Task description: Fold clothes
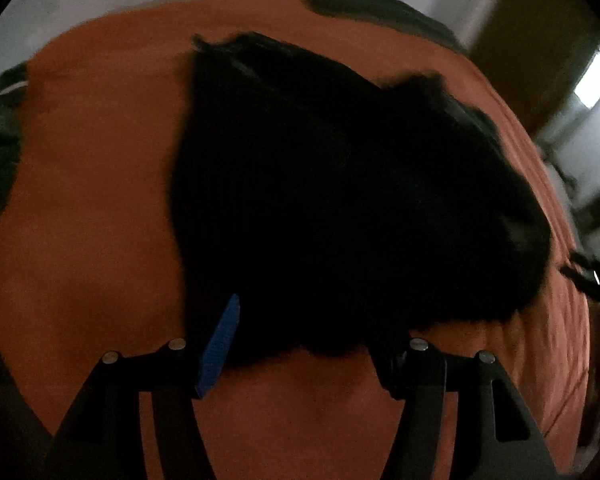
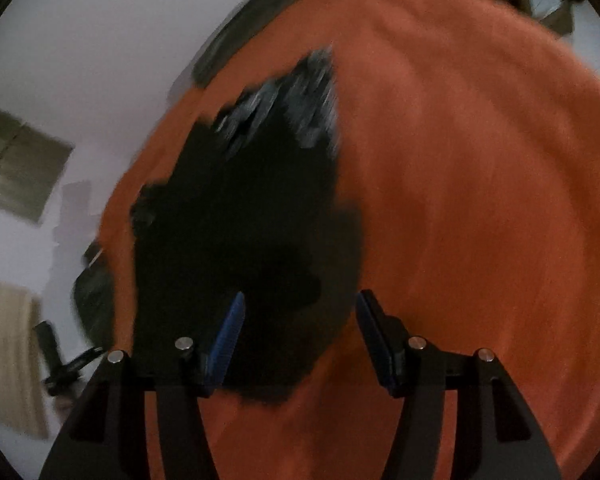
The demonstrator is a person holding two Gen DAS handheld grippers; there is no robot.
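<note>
- Plainly, black garment [image 1: 340, 200] lies bunched on the orange bedspread [image 1: 92, 200].
- Left gripper [image 1: 312, 332] above the garment's near edge, jaws apart, empty.
- Right gripper [image 2: 298, 320] likewise, gaping, gripping nothing.

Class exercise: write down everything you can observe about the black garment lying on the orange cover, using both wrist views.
The black garment is dark, soft-looking cloth, too dark and blurred to show seams or type. It lies bunched and irregular, not flat, on the orange cover, which surrounds it. In the right wrist view its far end shows greyish streaks, possibly sheen or pattern. Both pairs of jaws stand apart just above its near edge; neither visibly pinches it.
</note>
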